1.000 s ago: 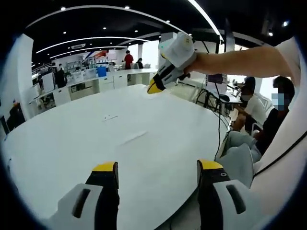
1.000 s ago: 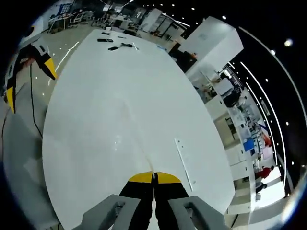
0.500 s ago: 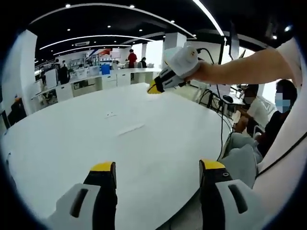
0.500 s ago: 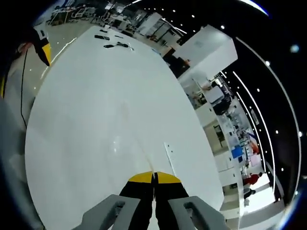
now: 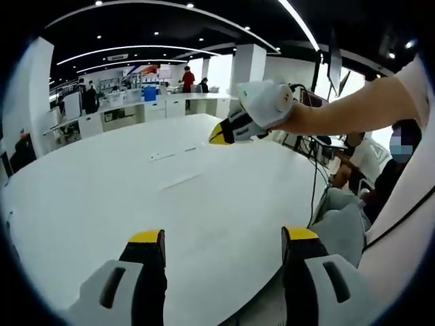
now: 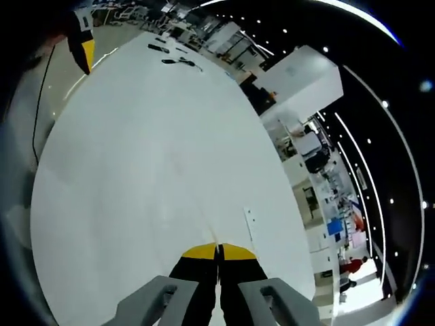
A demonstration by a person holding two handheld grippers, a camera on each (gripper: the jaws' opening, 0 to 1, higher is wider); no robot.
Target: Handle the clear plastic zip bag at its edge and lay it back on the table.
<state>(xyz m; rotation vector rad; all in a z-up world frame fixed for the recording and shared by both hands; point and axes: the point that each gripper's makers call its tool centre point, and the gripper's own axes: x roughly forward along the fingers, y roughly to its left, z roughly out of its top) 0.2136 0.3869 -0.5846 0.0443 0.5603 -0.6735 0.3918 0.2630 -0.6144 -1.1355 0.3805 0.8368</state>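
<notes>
Bag [image 6: 234,221], clear, thin and limp, probably slippery, lies just ahead of the right hand-held gripper [image 6: 218,246], jaws pinched on its edge beside the zip. Left hand-held gripper [image 5: 221,236] gapes wide above the tabletop [image 5: 102,197].

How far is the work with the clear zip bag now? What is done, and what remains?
Done: the right gripper has its jaws shut, apparently on the edge of the clear zip bag, whose faint outline runs out from them. In hand: the left gripper view shows that gripper held above the white table. Left: laying the bag flat and letting go. The left gripper is open and holds nothing.
</notes>
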